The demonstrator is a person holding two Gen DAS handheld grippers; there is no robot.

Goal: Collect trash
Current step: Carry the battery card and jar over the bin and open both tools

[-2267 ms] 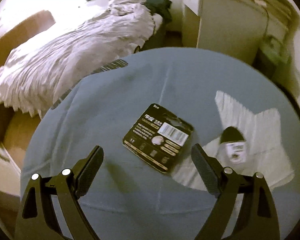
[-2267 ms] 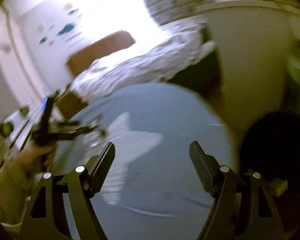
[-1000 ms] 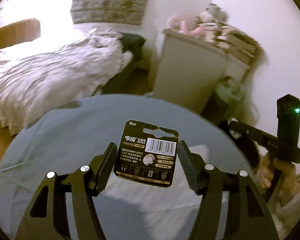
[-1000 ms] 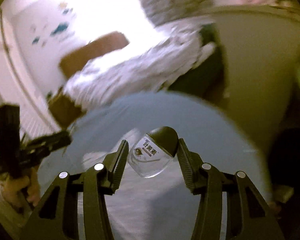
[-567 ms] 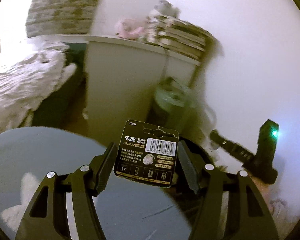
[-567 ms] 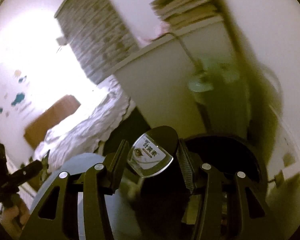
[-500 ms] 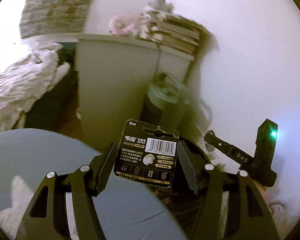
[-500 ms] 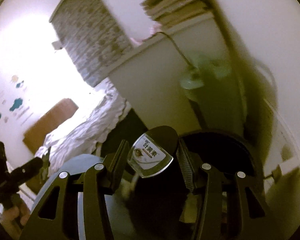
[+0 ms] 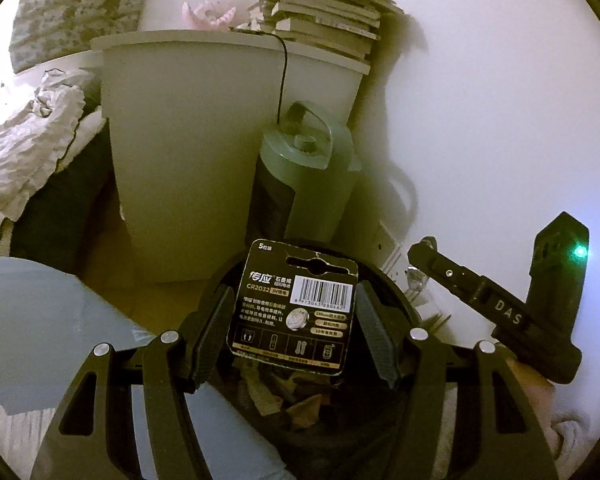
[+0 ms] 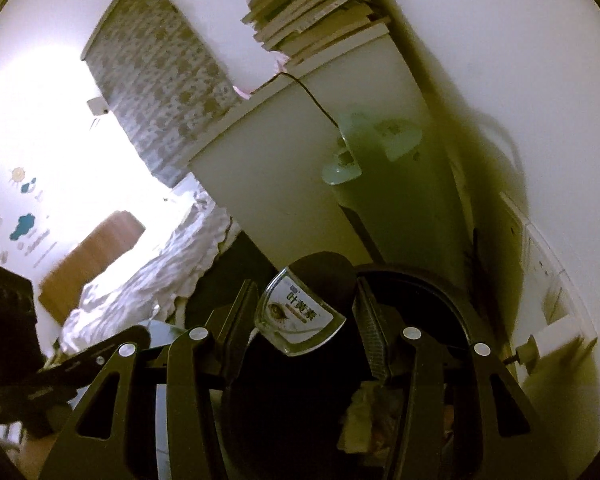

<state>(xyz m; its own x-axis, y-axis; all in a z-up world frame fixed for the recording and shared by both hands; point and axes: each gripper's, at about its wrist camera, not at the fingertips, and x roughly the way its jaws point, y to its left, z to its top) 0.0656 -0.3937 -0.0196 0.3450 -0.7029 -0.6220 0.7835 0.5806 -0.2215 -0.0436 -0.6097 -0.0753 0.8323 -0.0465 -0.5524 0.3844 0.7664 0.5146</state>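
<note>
The left gripper (image 9: pixel 294 330) squeezes a black battery card (image 9: pixel 294 308) between its two fingers and holds it up over the dark trash bin (image 9: pixel 396 292). Crumpled scraps (image 9: pixel 296 404) lie inside the bin. The right gripper (image 10: pixel 306 328) is closed on a small clear bottle with a dark cap (image 10: pixel 300 312), above the same bin (image 10: pixel 440 292). A white cabinet (image 9: pixel 188 148) stands behind the bin, with a stack of books (image 9: pixel 324 12) on top.
</note>
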